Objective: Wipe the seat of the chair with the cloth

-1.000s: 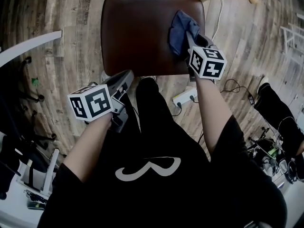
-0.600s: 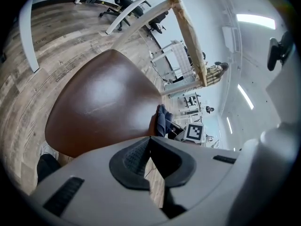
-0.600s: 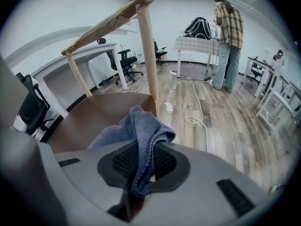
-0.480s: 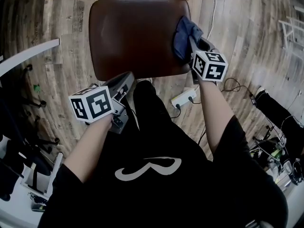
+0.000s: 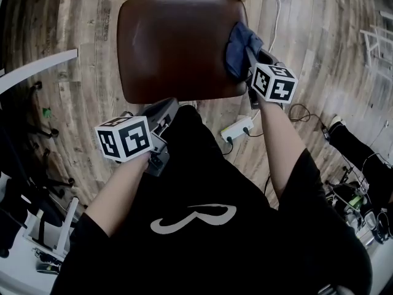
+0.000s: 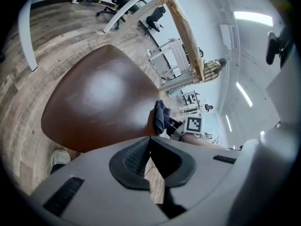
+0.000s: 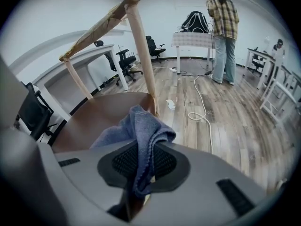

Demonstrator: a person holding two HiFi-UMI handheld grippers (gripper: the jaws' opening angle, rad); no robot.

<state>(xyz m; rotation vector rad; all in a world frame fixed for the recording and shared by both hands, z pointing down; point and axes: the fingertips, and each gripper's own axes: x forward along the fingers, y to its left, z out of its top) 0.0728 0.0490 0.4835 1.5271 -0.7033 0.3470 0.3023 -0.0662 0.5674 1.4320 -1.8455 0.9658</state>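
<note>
The brown seat (image 5: 178, 42) of the chair fills the far middle of the head view, standing on a wooden plank floor (image 5: 92, 72). The blue cloth (image 5: 239, 47) lies bunched on the right part of the seat, close to its right edge. The right tool (image 5: 250, 57) is clamped on it. In the right gripper view a fold of the cloth (image 7: 136, 126) runs down between the two dark pads (image 7: 162, 163), which press on it from both sides, and the rest of it spills forward onto the seat (image 7: 89, 121). The left tool (image 5: 167, 108) is held off the chair, just near of the seat's near edge and to the left. Its pads (image 6: 134, 157) meet at the tips with nothing between them. From there the seat (image 6: 99, 98) spreads out ahead, with the cloth (image 6: 160, 117) at its right rim. The pale wooden back frame (image 7: 136, 36) rises beyond the cloth. A white power strip (image 5: 236, 129) lies on the floor near the seat's right corner. A person (image 7: 222, 27) in a plaid shirt stands far off.
</note>
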